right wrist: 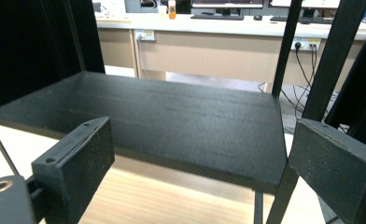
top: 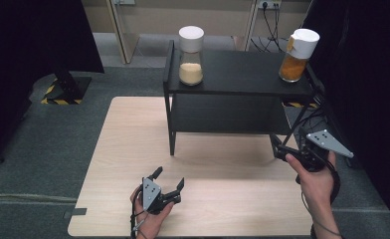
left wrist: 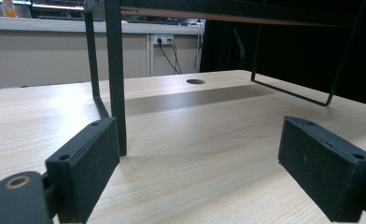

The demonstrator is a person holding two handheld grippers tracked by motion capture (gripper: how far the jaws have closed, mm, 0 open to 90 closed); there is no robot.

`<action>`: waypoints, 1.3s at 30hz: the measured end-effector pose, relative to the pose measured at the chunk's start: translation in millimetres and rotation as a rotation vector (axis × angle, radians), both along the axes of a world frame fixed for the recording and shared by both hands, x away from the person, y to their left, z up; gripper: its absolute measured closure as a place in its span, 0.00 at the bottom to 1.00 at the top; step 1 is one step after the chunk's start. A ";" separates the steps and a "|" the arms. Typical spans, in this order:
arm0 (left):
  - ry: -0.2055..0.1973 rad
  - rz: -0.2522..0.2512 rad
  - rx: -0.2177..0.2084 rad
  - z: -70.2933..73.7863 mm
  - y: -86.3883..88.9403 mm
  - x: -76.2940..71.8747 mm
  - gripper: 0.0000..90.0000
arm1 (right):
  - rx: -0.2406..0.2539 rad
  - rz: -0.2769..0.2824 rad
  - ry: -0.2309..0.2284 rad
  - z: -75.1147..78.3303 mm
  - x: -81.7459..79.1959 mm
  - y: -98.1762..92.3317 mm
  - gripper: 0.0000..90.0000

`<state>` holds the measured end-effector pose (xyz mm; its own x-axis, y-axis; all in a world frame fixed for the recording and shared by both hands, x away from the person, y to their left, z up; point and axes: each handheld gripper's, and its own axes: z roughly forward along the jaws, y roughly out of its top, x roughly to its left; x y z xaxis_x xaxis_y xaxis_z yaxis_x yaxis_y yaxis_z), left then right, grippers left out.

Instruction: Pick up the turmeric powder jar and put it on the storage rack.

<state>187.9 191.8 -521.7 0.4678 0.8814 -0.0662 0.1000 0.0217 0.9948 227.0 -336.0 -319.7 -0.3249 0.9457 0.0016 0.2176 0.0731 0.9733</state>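
A black two-tier shelf (top: 243, 74) stands at the far side of the light wooden table (top: 128, 144). On its top board stand two white-lidded jars: one with pale powder (top: 191, 50) at the left, one with orange contents (top: 297, 56) at the right corner. My left gripper (top: 169, 177) rests low near the table's front edge, open and empty. Between its jaws I see the shelf's front left leg (left wrist: 117, 79). My right gripper (top: 280, 148) is open and empty beside the shelf's right front leg. It faces the lower board (right wrist: 172, 116), seen between the spread jaws.
Black curtains hang at both sides. A stand base with yellow-black tape (top: 58, 92) sits on the floor at the left. Cables (top: 272, 22) run from wall sockets behind the shelf. The table has a round hole (left wrist: 195, 81) under the shelf.
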 end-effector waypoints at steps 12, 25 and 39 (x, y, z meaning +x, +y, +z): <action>0.000 0.000 0.001 0.1 -0.1 0.1 0.13 | -0.006 0.004 0.050 -25.8 -3.4 -1.1 0.08; 0.000 0.001 0.002 0.1 -0.3 0.0 0.13 | -0.005 0.006 0.119 -56.5 -6.8 -3.9 0.08; -0.001 0.000 0.003 0.1 -0.2 0.0 0.13 | -0.003 0.011 0.181 -92.0 -15.0 -5.2 0.08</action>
